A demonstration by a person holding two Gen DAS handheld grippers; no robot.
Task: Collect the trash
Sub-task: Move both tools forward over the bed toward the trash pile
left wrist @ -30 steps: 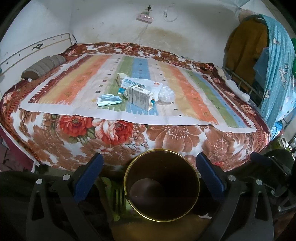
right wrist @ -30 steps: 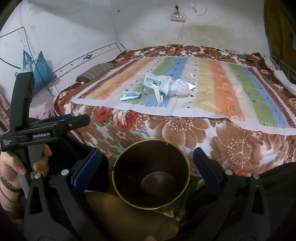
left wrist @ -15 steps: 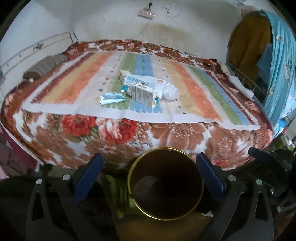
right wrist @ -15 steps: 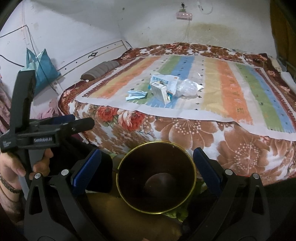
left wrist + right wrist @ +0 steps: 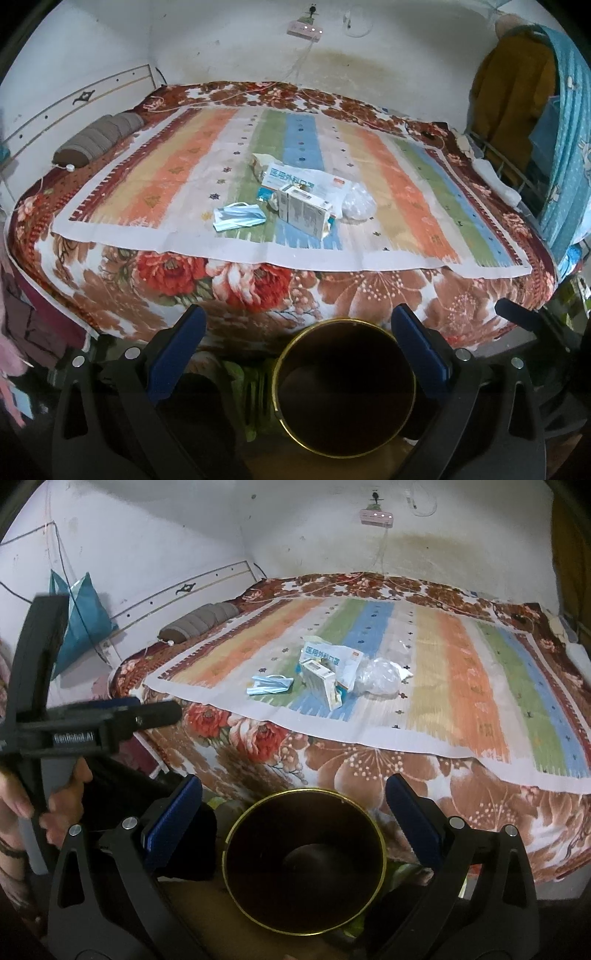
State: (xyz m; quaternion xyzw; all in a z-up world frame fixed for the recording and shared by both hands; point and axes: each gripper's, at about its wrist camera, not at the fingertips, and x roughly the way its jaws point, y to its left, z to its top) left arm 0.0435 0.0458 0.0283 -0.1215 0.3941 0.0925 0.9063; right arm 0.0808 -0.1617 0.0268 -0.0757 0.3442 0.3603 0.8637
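1. Both tools are spread wide with nothing between their pads: the left tool and the right tool each hang low at the foot of the bed.
2. Right below and between each tool's fingers sits the dark bin with the gold rim. As far as its shadowy inside shows, it holds nothing yet.
3. All the trash lies well ahead of the tools on the striped sheet: a crumpled blue face mask furthest left, a small medicine carton standing just beside it, a flat mask packet behind that, and a clear plastic bag to the right.
4. So, by my reading, the task has barely begun: nothing collected, four pieces left.
5. Against the earlier frames, the bed and the pile sit closer and larger in both views, the bin has slid a little right in the left view, and the trash itself has not shifted.
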